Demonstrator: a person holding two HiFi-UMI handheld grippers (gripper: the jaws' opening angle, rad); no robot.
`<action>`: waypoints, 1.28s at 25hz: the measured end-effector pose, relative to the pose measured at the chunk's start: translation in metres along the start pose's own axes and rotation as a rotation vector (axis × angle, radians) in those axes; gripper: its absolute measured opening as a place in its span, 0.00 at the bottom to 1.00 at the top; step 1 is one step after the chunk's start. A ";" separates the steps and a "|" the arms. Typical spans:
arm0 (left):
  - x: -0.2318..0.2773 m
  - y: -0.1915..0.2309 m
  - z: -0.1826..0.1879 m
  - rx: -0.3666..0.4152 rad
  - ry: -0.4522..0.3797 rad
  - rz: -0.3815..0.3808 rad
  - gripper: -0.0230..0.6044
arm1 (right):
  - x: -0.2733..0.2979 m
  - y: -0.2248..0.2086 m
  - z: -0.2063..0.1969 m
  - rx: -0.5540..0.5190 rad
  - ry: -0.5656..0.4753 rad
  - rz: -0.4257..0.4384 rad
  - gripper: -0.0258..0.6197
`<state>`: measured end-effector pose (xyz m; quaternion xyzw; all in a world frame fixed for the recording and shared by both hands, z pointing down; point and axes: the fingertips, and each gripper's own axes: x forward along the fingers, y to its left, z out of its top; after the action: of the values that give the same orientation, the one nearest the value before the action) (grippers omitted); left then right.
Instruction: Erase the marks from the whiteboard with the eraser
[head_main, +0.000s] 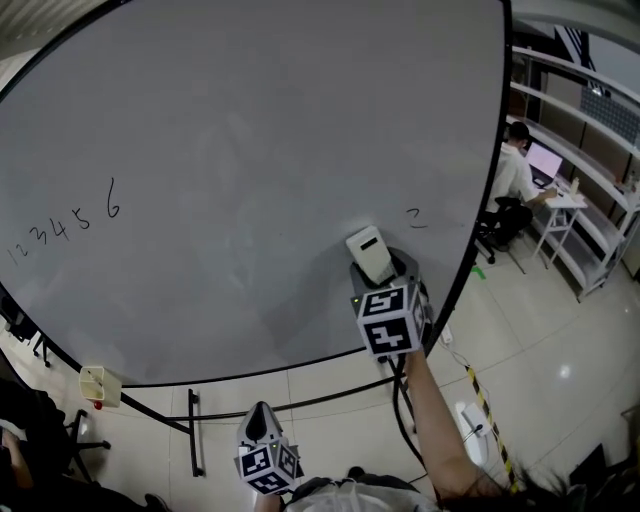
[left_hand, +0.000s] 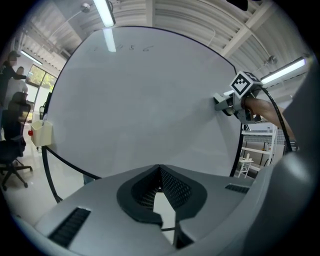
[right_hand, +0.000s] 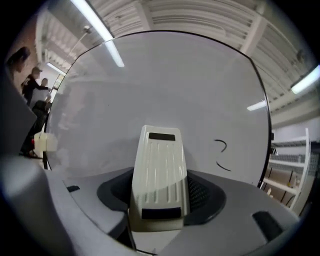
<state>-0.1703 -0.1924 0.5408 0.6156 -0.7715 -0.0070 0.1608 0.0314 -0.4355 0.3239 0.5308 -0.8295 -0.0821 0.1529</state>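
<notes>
We're pinching the eraser (right_hand: 159, 170) in the right claw (right_hand: 160, 192) at the whiteboard (head_main: 250, 150), just left of the "2" mark (head_main: 416, 218). The left claw (left_hand: 160, 192) is hanging pressed together (empty). Risk: the eraser tilting, smearing or slipping out.

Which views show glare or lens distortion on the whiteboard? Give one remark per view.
Head view: whiteboard evenly lit, its frame bowed. Left gripper view: a ceiling-light reflection streaks the top; strong fisheye. Right gripper view: two light streaks; shadow crosses the eraser.

A white eraser (head_main: 369, 254) is gripped by the right gripper (head_main: 377, 268) at the big whiteboard (head_main: 250, 150). A "2" (head_main: 416, 218) is written beside it, more numbers (head_main: 60, 225) far left.
</notes>
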 end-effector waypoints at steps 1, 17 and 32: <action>0.001 -0.005 0.001 -0.003 -0.005 -0.011 0.04 | 0.002 0.001 -0.001 -0.035 0.005 0.004 0.47; 0.004 -0.010 -0.001 -0.017 -0.002 -0.024 0.04 | 0.002 -0.043 0.007 -0.033 0.008 -0.079 0.47; 0.007 -0.001 -0.002 -0.041 0.002 -0.005 0.04 | 0.005 -0.092 -0.039 0.197 0.100 -0.018 0.47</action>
<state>-0.1704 -0.1993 0.5439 0.6139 -0.7696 -0.0227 0.1742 0.1218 -0.4775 0.3340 0.5540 -0.8201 0.0253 0.1406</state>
